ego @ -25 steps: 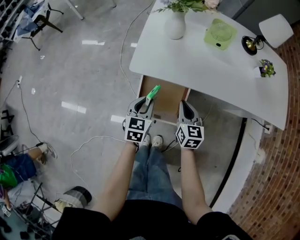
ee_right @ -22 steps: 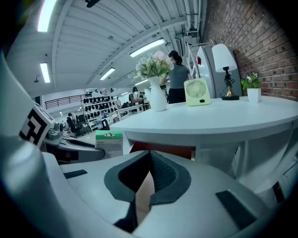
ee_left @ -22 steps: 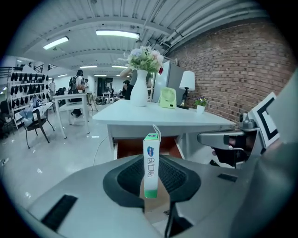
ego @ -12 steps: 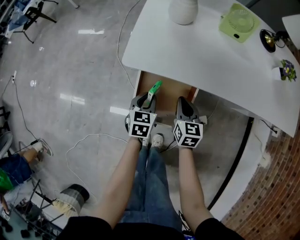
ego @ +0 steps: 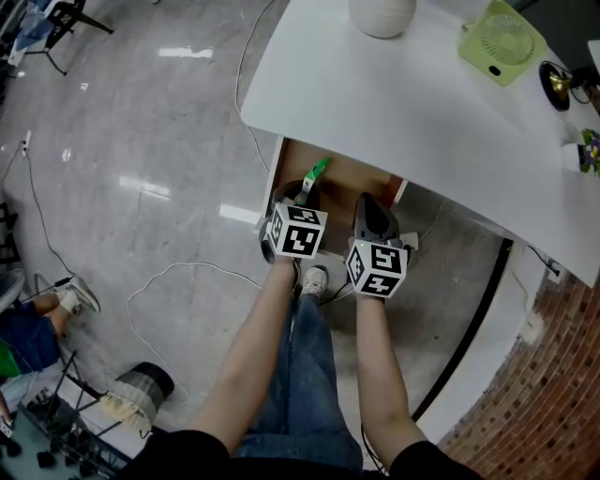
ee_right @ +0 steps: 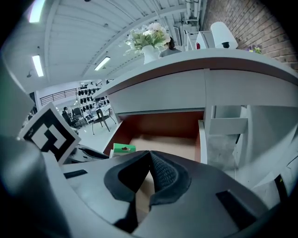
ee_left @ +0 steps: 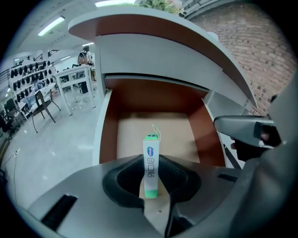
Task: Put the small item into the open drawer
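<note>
The small item is a narrow white box with green ends [ego: 314,173]. My left gripper [ego: 302,195] is shut on its lower part, and the box [ee_left: 150,162] stands up between the pads, tilted over the front of the open drawer [ee_left: 174,135]. That drawer [ego: 352,183] has brown walls and a pale bare floor, and it sticks out from under the white table [ego: 422,103]. My right gripper [ego: 373,214] hangs beside the left one, at the drawer's front right. Its jaws [ee_right: 150,154] are shut with nothing in them. The right gripper view shows the drawer [ee_right: 163,139] and the box's green end [ee_right: 122,148].
A white vase [ego: 382,14] and a green fan [ego: 502,42] stand on the table. Cables [ego: 178,277] trail over the grey floor on the left. A white panel [ee_right: 226,125] borders the drawer's right side. A brick wall [ego: 553,403] lies at the right.
Both grippers have come down towards the drawer front. The left one has tipped further downward, bringing the box closer over the drawer's opening.
</note>
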`<state>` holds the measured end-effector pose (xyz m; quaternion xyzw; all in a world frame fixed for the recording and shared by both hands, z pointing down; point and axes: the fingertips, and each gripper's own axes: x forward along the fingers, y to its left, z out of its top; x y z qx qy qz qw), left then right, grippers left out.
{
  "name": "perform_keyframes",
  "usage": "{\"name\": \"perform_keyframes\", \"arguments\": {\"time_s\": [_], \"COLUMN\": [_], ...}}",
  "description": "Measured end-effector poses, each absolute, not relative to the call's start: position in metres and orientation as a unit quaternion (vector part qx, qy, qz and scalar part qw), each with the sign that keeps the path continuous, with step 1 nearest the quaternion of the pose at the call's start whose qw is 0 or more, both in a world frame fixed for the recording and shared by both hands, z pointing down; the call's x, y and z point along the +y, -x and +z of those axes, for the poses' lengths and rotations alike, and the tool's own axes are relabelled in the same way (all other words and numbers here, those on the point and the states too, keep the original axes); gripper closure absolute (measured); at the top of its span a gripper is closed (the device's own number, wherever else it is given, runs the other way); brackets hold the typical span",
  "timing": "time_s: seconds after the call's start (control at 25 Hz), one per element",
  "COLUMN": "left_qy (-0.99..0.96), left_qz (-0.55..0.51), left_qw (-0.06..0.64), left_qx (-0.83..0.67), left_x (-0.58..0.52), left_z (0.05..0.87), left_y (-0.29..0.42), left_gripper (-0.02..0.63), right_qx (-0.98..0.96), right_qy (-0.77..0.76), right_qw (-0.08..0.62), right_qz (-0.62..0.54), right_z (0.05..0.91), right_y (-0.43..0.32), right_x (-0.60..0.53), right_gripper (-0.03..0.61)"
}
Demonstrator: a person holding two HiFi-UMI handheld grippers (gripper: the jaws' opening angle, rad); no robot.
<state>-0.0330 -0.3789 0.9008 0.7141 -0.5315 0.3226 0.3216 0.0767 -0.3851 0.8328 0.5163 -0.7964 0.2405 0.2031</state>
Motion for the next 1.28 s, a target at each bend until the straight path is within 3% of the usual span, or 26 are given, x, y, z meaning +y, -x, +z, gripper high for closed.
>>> {"name": "perform_keyframes", "arguments": {"time_s": [0.68, 0.76, 0.88, 1.28], "left_qy": [-0.703, -0.710, -0.721, -0.729], "left_qz": [0.359, 0.342, 0.322, 0.287], "left_qw": [0.355, 0.350, 0.344, 0.328], "left_qx": [-0.501, -0.507, -0.508, -0.528], "left_x": [-0.392, -0.397, -0.400, -0.401], "left_z": [0.937, 0.934, 0.927, 0.898], "left_y": [0.021, 0.019, 0.016, 0.022], "left_gripper": [0.506, 0.418, 0.356, 0.355], "right_qx": [-0.787, -0.787, -0.784, -0.786], "right_qy": [-0.521, -0.522, -0.527, -0.529], "right_qw": [0.212, 0.209, 0.205, 0.200], "right_qz": [0.251, 0.253, 0.256, 0.248], "right_z": [0.845, 0.844, 0.842, 0.830], "right_y": [-0.075, -0.076, -0.079, -0.079], "right_x": [-0.387, -0.387, -0.386, -0.385], "right_gripper": [0.577, 0.577, 0.577, 0.577]}}
